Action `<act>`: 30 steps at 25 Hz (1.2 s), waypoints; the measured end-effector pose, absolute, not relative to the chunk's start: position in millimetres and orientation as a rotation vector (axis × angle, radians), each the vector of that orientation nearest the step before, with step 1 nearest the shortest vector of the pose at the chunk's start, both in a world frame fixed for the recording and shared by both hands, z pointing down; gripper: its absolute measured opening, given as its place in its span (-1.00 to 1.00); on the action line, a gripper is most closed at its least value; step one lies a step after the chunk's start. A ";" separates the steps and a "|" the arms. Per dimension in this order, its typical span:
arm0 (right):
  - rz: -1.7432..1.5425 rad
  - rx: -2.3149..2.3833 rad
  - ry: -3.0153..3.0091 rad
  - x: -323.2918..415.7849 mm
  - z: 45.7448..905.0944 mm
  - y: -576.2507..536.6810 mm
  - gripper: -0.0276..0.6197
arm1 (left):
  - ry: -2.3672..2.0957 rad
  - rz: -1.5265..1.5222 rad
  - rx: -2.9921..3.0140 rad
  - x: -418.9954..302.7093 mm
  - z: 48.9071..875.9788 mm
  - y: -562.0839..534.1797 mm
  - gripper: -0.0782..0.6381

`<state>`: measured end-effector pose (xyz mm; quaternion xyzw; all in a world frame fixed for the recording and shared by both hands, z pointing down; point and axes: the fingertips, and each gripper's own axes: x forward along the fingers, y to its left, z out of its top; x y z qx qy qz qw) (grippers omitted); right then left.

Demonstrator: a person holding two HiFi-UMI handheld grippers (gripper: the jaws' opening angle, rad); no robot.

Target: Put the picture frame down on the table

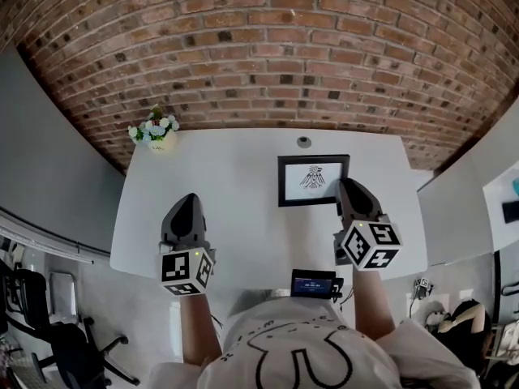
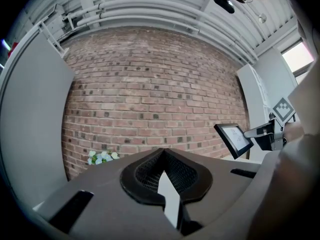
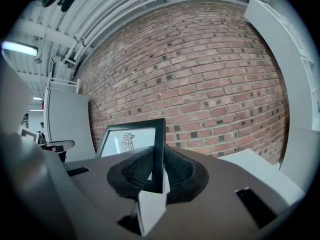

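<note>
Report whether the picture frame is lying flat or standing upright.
Upright, not flat: the picture frame is held with its face near vertical, its side edge clamped in the right gripper.

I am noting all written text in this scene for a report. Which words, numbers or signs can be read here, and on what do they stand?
No text here can be read.
On the picture frame: only a bird-like emblem; any caption is too small to read.
On the small device: a lit screen, too blurred to read.
On the cube markers: black-and-white patterns, no words.
</note>
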<state>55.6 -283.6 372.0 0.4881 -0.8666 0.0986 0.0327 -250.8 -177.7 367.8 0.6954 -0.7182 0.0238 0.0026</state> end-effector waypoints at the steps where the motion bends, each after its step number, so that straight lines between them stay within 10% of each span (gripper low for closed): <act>1: 0.308 1.513 -2.659 56.7 374.2 -284.3 -0.71 | -2.248 0.078 2.181 -251.8 370.3 -178.9 -0.76; 30: 0.358 1.763 -2.490 38.7 378.8 -331.3 -0.71 | -2.068 0.071 2.330 -307.2 370.5 -281.9 -0.76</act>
